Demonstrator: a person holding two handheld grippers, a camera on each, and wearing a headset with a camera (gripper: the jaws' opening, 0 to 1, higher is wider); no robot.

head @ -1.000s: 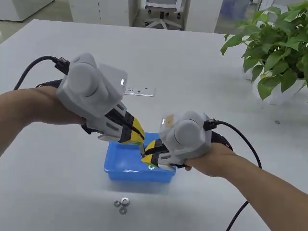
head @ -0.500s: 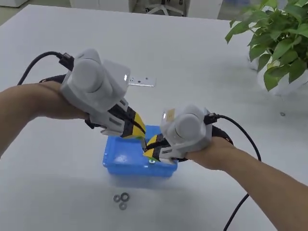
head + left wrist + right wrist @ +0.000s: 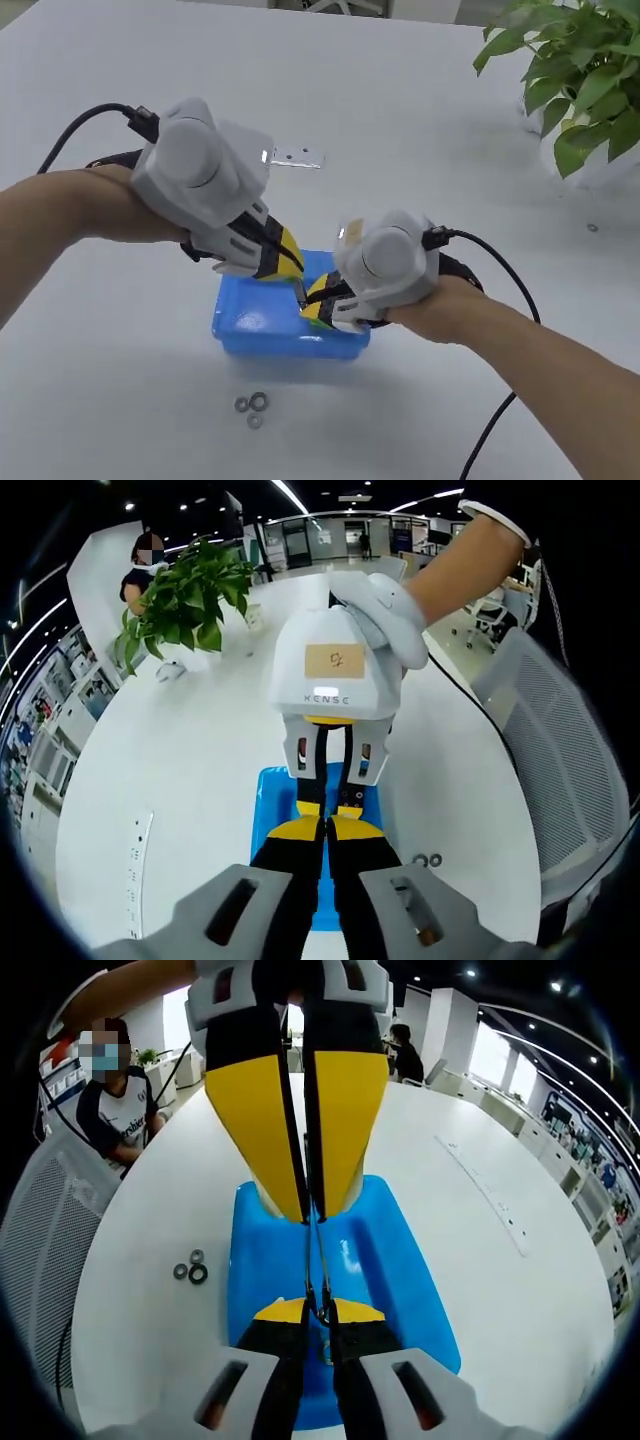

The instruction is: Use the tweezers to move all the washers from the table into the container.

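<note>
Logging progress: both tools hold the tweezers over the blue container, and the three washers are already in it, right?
No. The left tool and right tool do hold the tweezers over the container, but the three washers lie on the table beside it, as the head view shows.
</note>
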